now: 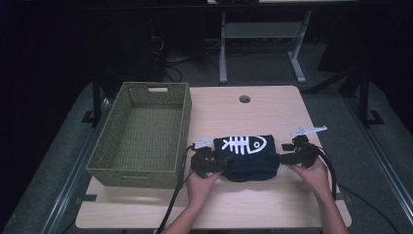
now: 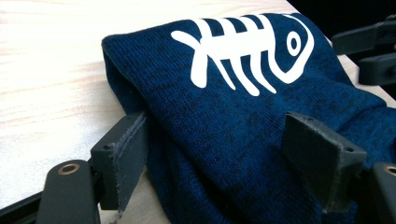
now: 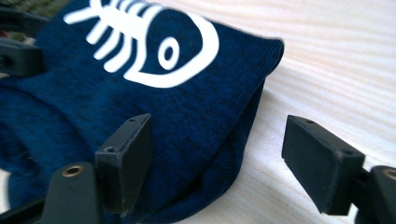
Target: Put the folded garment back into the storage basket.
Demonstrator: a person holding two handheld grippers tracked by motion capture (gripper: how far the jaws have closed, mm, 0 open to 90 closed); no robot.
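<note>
A: Where does the cloth lie?

B: On the bench, near its front edge and just right of the basket. It is a folded dark blue knit with a white fish skeleton print on top (the fish's head points to the person's right).

A: And the left hand-held gripper?

B: It sits at the cloth's left end, held in the person's left hand. In the left gripper view its jaws stand apart with the fold between them: one pad lies at the cloth's near edge where it meets the bench, the other is over the knit. They are spread, not clamped.

A: The right one?

B: The right hand-held gripper is at the cloth's right end, in the right hand. In the right gripper view its jaws are also wide apart; one pad is against the blue fabric, the other is over bare wood, clear of the cloth.

A: The basket?

B: Green, woven, at the bench's left side, touching neither gripper, and apart from the cloth.
</note>
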